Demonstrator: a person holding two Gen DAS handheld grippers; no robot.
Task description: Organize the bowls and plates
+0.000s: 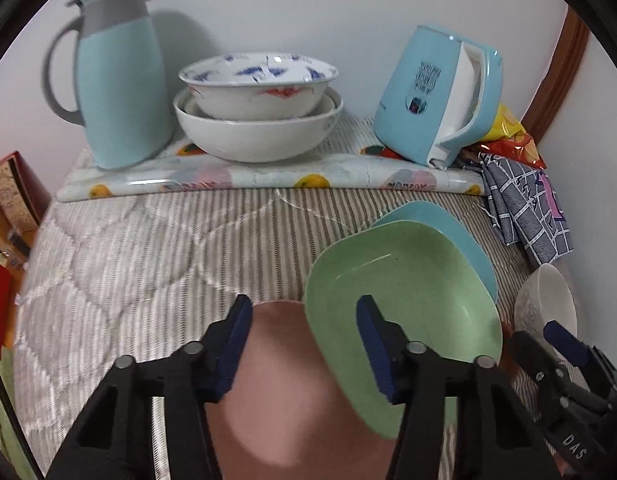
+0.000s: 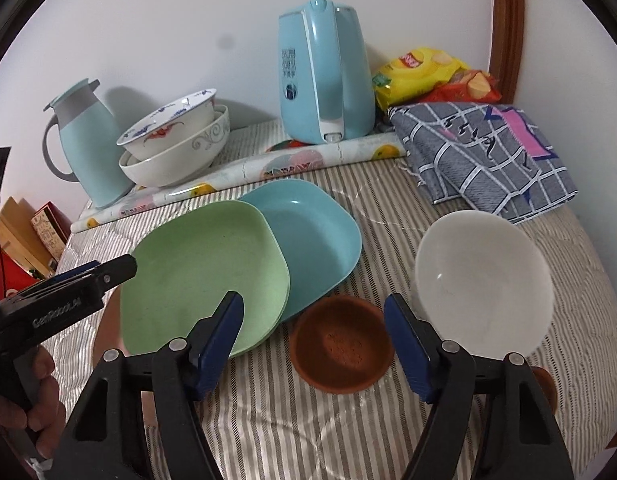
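A green plate (image 2: 204, 268) lies partly on a blue plate (image 2: 316, 236) on the striped cloth. A pink plate (image 1: 292, 392) lies under the green plate's (image 1: 404, 292) near edge. My left gripper (image 1: 304, 344) is open above the pink plate, its right finger over the green one. A small brown bowl (image 2: 340, 344) sits between the fingers of my open right gripper (image 2: 314, 344), below them. A white bowl (image 2: 484, 276) stands to its right. Two white bowls (image 1: 256, 108) are stacked at the back.
A blue thermos jug (image 1: 116, 76) and a blue kettle (image 2: 328, 68) stand at the back wall on a fruit-print mat (image 1: 268, 178). A folded checked cloth (image 2: 484, 152) and snack bags (image 2: 420, 72) lie at the back right.
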